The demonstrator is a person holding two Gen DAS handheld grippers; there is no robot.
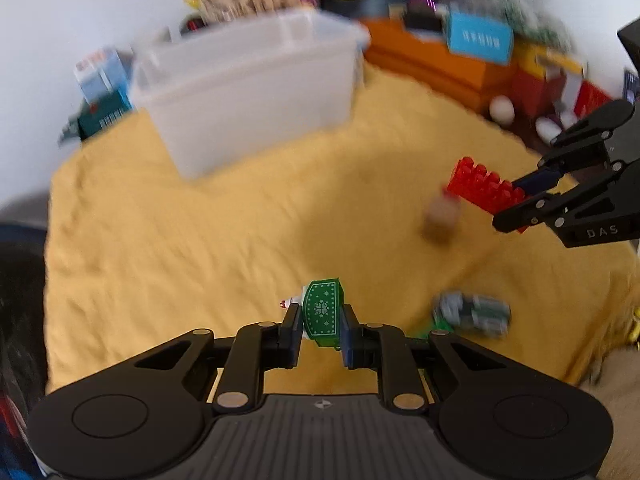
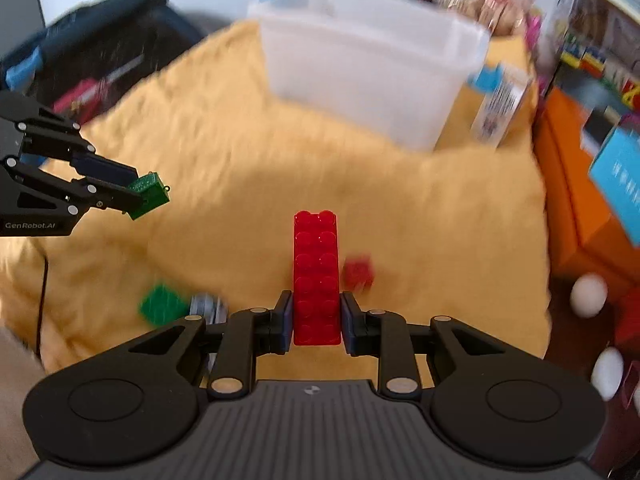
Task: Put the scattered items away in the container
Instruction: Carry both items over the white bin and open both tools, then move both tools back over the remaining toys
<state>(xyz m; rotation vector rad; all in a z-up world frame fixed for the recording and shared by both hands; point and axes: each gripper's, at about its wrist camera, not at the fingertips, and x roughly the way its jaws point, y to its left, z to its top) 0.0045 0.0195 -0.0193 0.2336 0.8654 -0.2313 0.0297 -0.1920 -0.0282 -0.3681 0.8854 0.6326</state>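
Both tongs are loaded: the left gripper (image 1: 320, 320) is clamped on a small green patterned toy piece (image 1: 323, 312), the right gripper (image 2: 316, 320) on a long red studded plastic brick (image 2: 316, 276), both near of the far translucent white plastic bin (image 2: 372, 76), seemingly light, rigid, best pinched across flat sides.

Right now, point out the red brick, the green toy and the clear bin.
red brick (image 2: 316, 280), right wrist view, studded face.
green toy (image 1: 323, 312), left wrist view, patterned side.
clear bin (image 2: 360, 76), right wrist view, front wall.

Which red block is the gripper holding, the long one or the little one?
The long red block, clamped in the right gripper. The little red block lies loose on the yellow cloth beside it.
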